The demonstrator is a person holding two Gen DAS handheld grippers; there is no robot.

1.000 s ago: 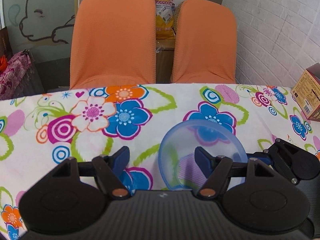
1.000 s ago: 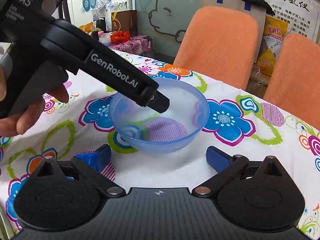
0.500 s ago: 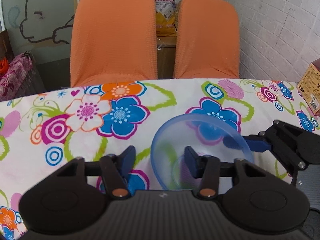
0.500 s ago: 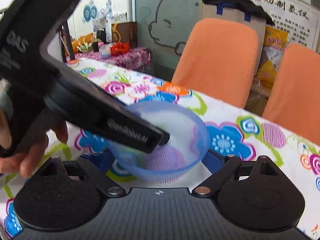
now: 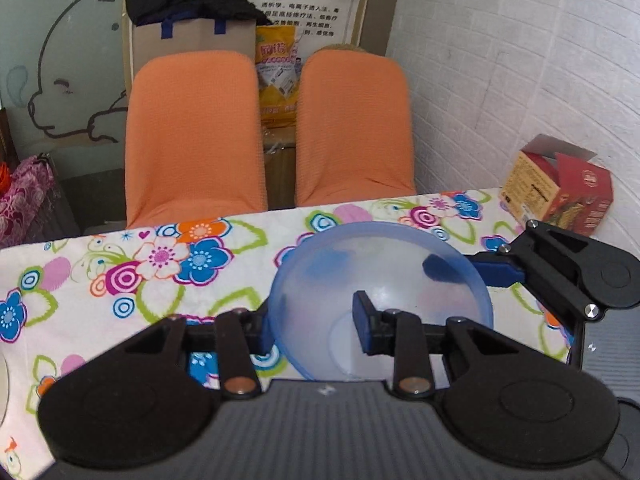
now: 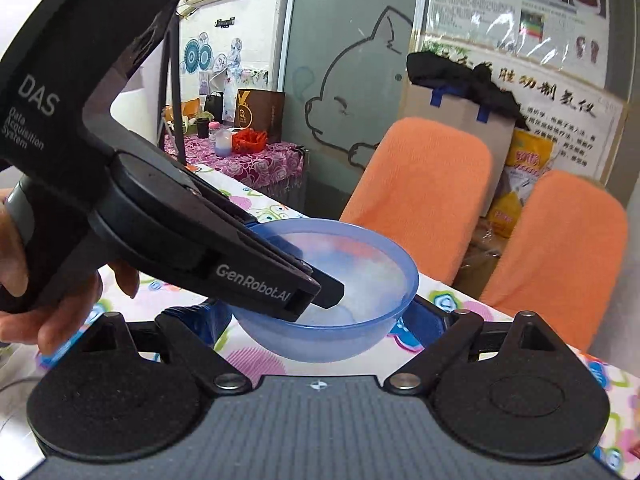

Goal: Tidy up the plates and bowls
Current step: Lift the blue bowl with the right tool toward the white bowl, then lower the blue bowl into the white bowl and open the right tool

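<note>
The bowl [image 5: 380, 280], on the table a second ago, is now lifted clear of it. The left gripper [image 5: 316, 332] pinches its near wall, one finger inside. The right gripper [image 6: 320, 322] straddles the bowl, spread wide, apparently not clamping. Below lies a flowered tablecloth [image 5: 140, 280]; behind stand two orange chairs [image 5: 192, 136] and a white brick wall [image 5: 500, 60]. The bowl is translucent blue, empty.

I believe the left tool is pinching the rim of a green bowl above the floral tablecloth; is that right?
Not quite: the bowl is translucent blue, not green, as the left wrist view shows. The left tool does pinch its rim above the floral tablecloth.
</note>
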